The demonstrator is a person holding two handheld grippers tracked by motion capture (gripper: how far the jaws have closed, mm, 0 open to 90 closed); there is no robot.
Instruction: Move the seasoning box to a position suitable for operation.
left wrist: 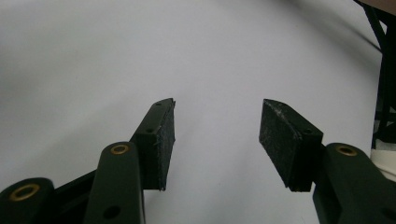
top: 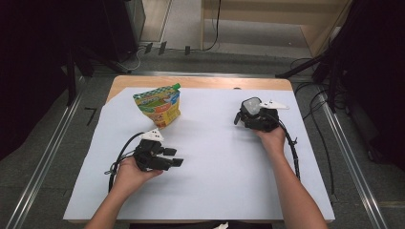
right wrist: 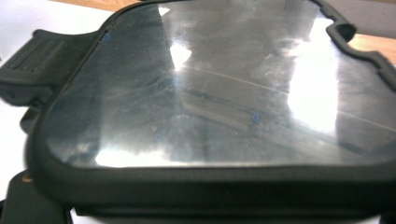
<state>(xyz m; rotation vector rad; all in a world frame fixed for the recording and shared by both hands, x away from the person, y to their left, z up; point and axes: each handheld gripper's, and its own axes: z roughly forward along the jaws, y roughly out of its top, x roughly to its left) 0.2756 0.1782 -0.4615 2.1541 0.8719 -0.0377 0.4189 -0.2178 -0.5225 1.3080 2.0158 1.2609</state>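
Lid [right wrist: 205, 88] with a clear glossy pane, black rim and a latch tab at its upper-left edge sits right against the right gripper's camera, lower rim across the bottom of that frame. In the high view the same lid [top: 251, 106] is at the right gripper [top: 255, 117], right of centre and slightly above mid-frame, over the white sheet [top: 215, 157]. It sits at the gripper's front end and looks held there, but the pads aren't visible, so I can't tell whether the jaws are clamped on it. Right hand [top: 272, 138] comes up from the lower right, cable looping down beside the forearm. Left gripper [top: 157, 155] is lower left of centre, jaws pointing right, resting low over the sheet. Left gripper view: jaws about halfway apart, pads [left wrist: 163, 140] bare, just white sheet between them. Yellow-green spouted snack pouch [top: 159, 106] stands upper left of centre, near the left gripper but not touching it, well apart from the lid. Wooden table edge [top: 200, 82] shows past the top of the sheet.
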